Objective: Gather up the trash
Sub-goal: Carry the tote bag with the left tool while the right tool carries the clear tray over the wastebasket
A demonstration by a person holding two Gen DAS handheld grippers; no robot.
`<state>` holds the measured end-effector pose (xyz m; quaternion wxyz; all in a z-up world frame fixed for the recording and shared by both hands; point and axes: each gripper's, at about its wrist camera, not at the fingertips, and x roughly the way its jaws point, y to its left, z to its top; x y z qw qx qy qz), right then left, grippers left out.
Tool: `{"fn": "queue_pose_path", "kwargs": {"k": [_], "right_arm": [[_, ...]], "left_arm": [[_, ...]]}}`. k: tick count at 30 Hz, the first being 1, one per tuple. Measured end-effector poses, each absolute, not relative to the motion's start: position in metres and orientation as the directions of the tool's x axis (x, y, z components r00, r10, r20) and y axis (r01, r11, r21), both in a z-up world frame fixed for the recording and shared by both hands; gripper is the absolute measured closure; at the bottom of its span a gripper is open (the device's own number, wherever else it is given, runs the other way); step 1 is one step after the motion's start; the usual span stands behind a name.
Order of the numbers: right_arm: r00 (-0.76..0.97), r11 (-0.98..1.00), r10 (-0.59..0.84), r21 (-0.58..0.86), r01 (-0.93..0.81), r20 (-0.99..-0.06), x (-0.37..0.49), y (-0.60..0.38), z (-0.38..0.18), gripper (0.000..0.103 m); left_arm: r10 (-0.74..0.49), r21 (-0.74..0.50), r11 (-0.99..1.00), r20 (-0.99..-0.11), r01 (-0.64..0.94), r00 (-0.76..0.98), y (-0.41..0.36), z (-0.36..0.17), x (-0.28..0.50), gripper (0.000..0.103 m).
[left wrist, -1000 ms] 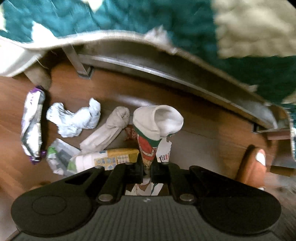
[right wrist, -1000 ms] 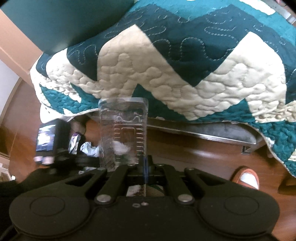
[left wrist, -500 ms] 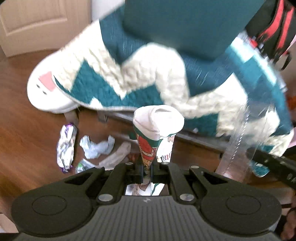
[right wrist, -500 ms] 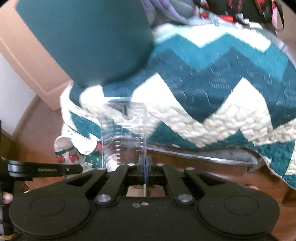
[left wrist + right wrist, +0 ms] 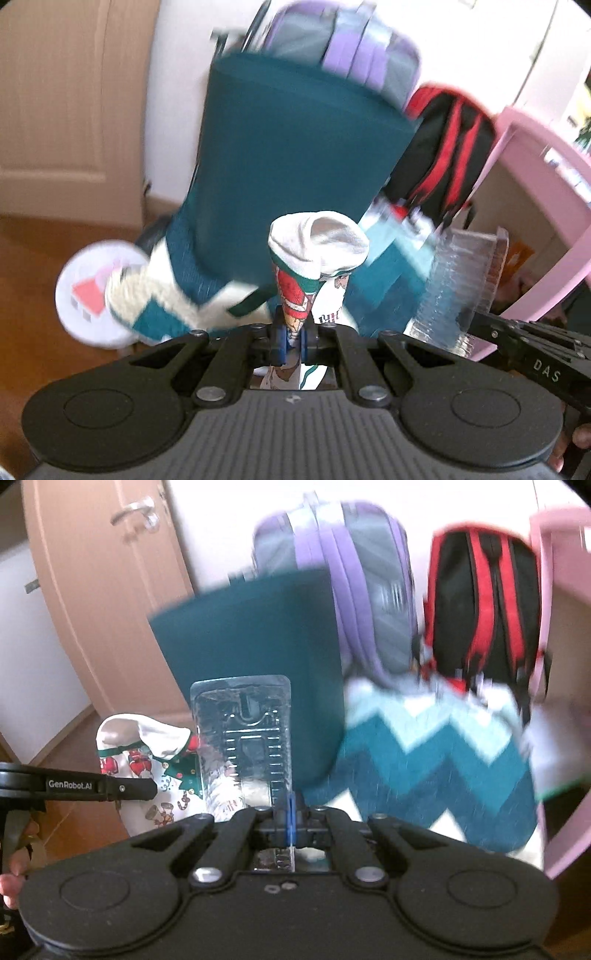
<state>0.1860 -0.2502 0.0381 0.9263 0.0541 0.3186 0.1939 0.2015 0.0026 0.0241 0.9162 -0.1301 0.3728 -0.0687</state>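
The left gripper [image 5: 291, 338] was clamped on a crumpled paper cup [image 5: 314, 266] printed with red and green Christmas figures, its white inside showing at the crushed mouth; the jaws stood almost together with the cup's lower part pinched between the blue pads; the cup rose toward twelve o'clock from the jaws, at the centre of the left wrist view; in the right wrist view the same cup [image 5: 147, 760] sat at about nine o'clock, beside the arm of the left gripper [image 5: 140, 788] and just left of the plastic.

The right gripper [image 5: 290, 818] was closed tight on a flattened clear plastic blister pack [image 5: 242, 746], gripped by its lower right edge; the pack stood upright above the jaws, slightly toward eleven o'clock; in the left wrist view that pack [image 5: 461, 284] appeared at three o'clock, held out by the right gripper [image 5: 480, 321], close to the cup but apart from it.

Behind both pieces of trash lay a teal and cream zigzag quilt [image 5: 443, 768] with a plain teal pillow [image 5: 295, 158] leaning up at twelve o'clock; above it stood a purple and grey backpack [image 5: 354, 583] and, toward two o'clock, a black and red backpack [image 5: 484, 602]; a pink frame [image 5: 546, 206] curved along the three o'clock edge; a beige door [image 5: 103, 602] with a metal handle filled ten o'clock; brown wooden floor [image 5: 33, 266] showed at nine o'clock; much of the background was blurred.
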Motion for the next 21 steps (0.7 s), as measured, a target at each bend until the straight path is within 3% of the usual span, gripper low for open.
{"fn": "queue_pose_path", "kwargs": {"k": [8, 15, 21], "right_arm": [[0.814, 0.926, 0.376, 0.14, -0.351, -0.442, 0.207, -0.233, 0.144, 0.102], [0.86, 0.939, 0.344, 0.117, -0.324, -0.377, 0.247, -0.221, 0.206, 0.102], [0.879, 0.948, 0.316, 0.087, -0.305, -0.356, 0.291, -0.206, 0.228, 0.102]], "left_arm": [[-0.224, -0.278, 0.958, -0.545, 0.077, 0.808, 0.004, 0.144, 0.213, 0.097], [-0.168, -0.189, 0.977, -0.427, 0.094, 0.889, -0.007, 0.244, 0.245, 0.097], [-0.101, -0.135, 0.989, -0.383, 0.052, 0.918, -0.008, 0.276, 0.291, 0.097]]}}
